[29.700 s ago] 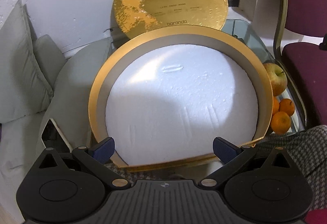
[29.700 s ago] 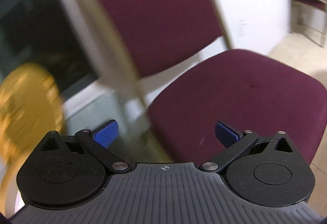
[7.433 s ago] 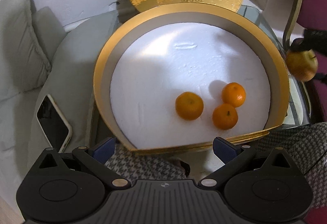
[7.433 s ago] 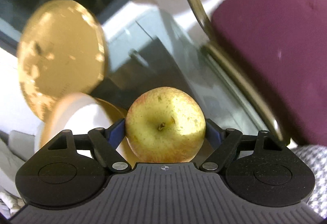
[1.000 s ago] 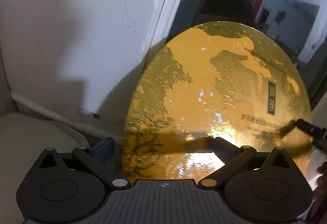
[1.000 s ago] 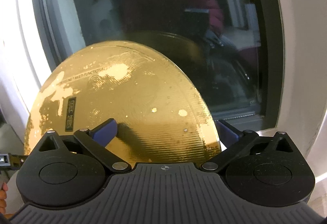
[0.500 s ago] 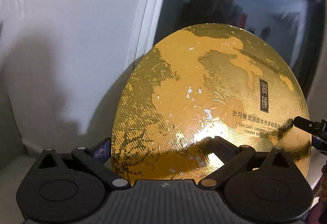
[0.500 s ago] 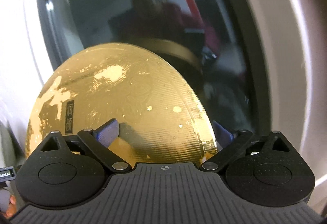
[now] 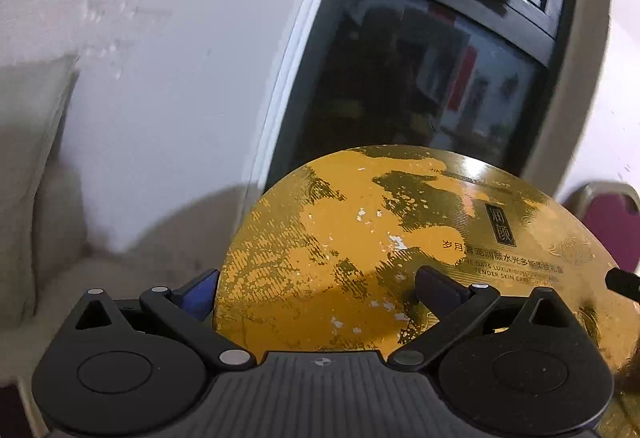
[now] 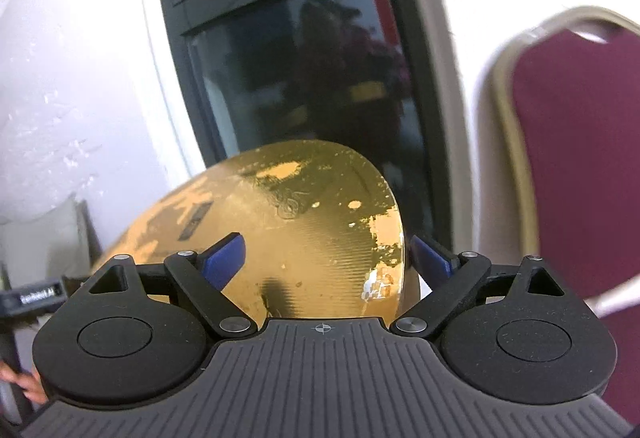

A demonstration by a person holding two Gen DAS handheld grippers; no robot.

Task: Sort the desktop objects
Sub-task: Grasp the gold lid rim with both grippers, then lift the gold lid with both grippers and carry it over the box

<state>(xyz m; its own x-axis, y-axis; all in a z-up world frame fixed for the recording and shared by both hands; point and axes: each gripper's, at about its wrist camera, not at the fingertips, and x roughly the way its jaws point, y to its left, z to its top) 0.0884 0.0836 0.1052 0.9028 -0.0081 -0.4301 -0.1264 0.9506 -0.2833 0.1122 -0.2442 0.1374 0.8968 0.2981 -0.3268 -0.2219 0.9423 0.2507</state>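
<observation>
The round gold box lid [image 9: 400, 250] stands on edge, its printed face toward the left wrist camera. My left gripper [image 9: 316, 290] is open and straddles the lid's left edge, one finger behind the lid and one in front of its face. In the right wrist view the gold lid [image 10: 304, 238] shows at a slant. There my right gripper [image 10: 328, 258] is open astride the lid's right edge, its right finger behind the rim. The tip of my right gripper [image 9: 624, 284] shows at the lid's right edge. The box and the fruit are out of view.
A dark window [image 9: 420, 78] in a white wall [image 9: 160, 78] is right behind the lid. A grey cushion [image 9: 28, 174] lies at the left. A maroon chair [image 10: 580, 158] with a metal frame stands at the right. A hand [image 10: 16, 378] shows low at the left.
Both cameras have tilted up, so more of the window shows above the lid. The lid has stayed between the fingers and now leans more. The right jaws look slightly narrower.
</observation>
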